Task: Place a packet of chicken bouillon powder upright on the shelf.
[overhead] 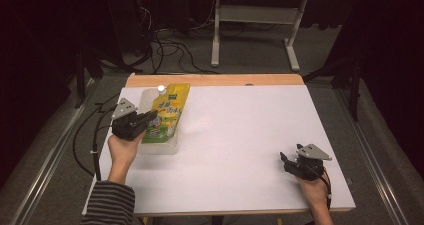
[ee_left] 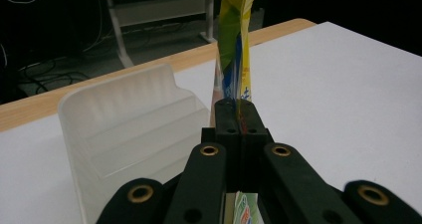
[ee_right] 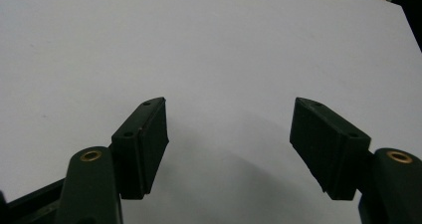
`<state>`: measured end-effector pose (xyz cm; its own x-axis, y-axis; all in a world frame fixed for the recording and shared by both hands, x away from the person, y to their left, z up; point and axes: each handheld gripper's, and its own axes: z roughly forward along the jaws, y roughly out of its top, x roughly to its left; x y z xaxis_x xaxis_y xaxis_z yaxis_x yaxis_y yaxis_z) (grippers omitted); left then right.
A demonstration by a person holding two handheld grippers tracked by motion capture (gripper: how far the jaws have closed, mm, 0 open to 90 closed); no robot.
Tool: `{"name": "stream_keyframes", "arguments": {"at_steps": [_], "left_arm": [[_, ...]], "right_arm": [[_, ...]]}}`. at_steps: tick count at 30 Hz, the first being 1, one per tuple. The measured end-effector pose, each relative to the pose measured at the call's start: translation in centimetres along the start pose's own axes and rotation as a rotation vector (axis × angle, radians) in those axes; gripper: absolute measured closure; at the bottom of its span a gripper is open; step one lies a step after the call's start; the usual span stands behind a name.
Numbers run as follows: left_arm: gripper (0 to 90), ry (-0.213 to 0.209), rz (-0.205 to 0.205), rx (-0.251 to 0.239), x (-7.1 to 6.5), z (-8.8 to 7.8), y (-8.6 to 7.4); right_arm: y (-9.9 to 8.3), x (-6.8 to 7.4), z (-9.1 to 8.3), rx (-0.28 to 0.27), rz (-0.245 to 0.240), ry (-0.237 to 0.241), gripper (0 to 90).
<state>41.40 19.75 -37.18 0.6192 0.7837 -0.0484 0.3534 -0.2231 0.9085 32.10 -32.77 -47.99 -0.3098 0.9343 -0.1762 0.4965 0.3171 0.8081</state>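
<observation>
Left gripper (overhead: pixel 150 117): black, grey three-cornered plate on top, held in the person's left hand (overhead: pixel 122 150); striped sleeve (overhead: pixel 109 203) on that forearm. Jaws clenched on the pouch (overhead: pixel 167 114), pinching its lower edge between them. In the left gripper view the gripper (ee_left: pixel 238 115) grips the pouch (ee_left: pixel 238 40) edge-on, and the pouch rises straight up beyond the jaw tips.

Pouch: yellow and green, printed, with a white cap (overhead: pixel 161 89) at its far end. It lies over the bin (overhead: pixel 162 146), far of and to the right of the left jaws.

Bin: translucent white plastic, stepped inner walls. In the left gripper view the bin (ee_left: pixel 134 129) sits just beside the jaws, on their left, open and upright on the tabletop (ee_left: pixel 348 99).

Right gripper (overhead: pixel 285 160): black, grey plate on top, held in the right hand (overhead: pixel 314 187), low over the tabletop (overhead: pixel 240 135) and well apart from the pouch. Jaws released, spread wide. In the right gripper view the gripper (ee_right: pixel 229 144) has bare white tabletop (ee_right: pixel 214 50) between and beyond its jaws.

Tabletop: white sheet with a wooden strip along the far edge.
</observation>
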Motion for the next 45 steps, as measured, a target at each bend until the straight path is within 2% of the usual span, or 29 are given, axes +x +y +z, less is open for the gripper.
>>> {"name": "stream_keyframes", "arguments": {"at_steps": [4, 11, 17, 19, 22, 23, 28, 33, 35, 39, 41, 42, 44, 45], "left_arm": [[90.0, -0.001, -0.015, 0.008, 0.3, -0.5, -0.5], [90.0, 0.025, -0.022, 0.078, 0.8, -1.4, -0.9], [90.0, 0.034, -0.003, 0.092, 0.4, -1.6, -1.2], [90.0, 0.029, -0.017, 0.092, 0.5, -1.7, -1.4], [90.0, 0.019, -0.059, 0.1, 1.1, -1.9, -1.8], [90.0, 0.014, -0.085, 0.095, 1.4, -2.0, -2.2], [90.0, 0.017, -0.099, 0.086, 1.5, -2.1, -2.9], [90.0, 0.039, -0.098, 0.114, 1.7, -2.0, -3.0], [90.0, 0.066, -0.088, 0.137, 1.8, -1.7, -3.2], [90.0, 0.075, -0.105, 0.132, 2.1, -1.7, -3.8], [90.0, 0.078, -0.087, 0.133, 2.0, -1.7, -4.0], [90.0, 0.076, -0.065, 0.132, 1.6, -1.8, -4.2], [90.0, 0.071, -0.057, 0.131, 1.5, -1.9, -4.2], [90.0, 0.056, -0.037, 0.134, 1.1, -2.2, -4.3]], "right_arm": [[0.0, 0.0, 0.0, 0.002, -0.001, 0.001, 31.6], [0.0, 0.0, 0.0, 0.007, -0.004, 0.0, 31.6], [0.0, 0.0, 0.0, 0.002, 0.0, 0.0, 31.5], [0.0, 0.0, 0.0, 0.002, -0.001, 0.0, 31.5], [0.0, 0.0, 0.0, 0.0, 0.001, 0.0, 31.5], [0.0, 0.0, 0.0, -0.002, 0.001, -0.003, 31.5], [0.0, 0.0, -0.1, -0.001, 0.001, -0.003, 31.5], [0.0, 0.0, -0.1, -0.003, 0.001, -0.003, 31.5], [0.0, 0.0, -0.1, -0.003, 0.001, -0.003, 31.5], [0.0, 0.0, -0.1, -0.002, 0.001, -0.005, 31.5], [0.0, 0.0, -0.1, -0.003, 0.001, -0.003, 31.5], [0.0, 0.0, -0.1, -0.003, 0.0, -0.003, 31.5], [0.0, 0.0, 0.0, -0.002, 0.002, -0.003, 31.5], [0.0, 0.0, 0.0, -0.001, 0.001, -0.004, 31.5]]}}
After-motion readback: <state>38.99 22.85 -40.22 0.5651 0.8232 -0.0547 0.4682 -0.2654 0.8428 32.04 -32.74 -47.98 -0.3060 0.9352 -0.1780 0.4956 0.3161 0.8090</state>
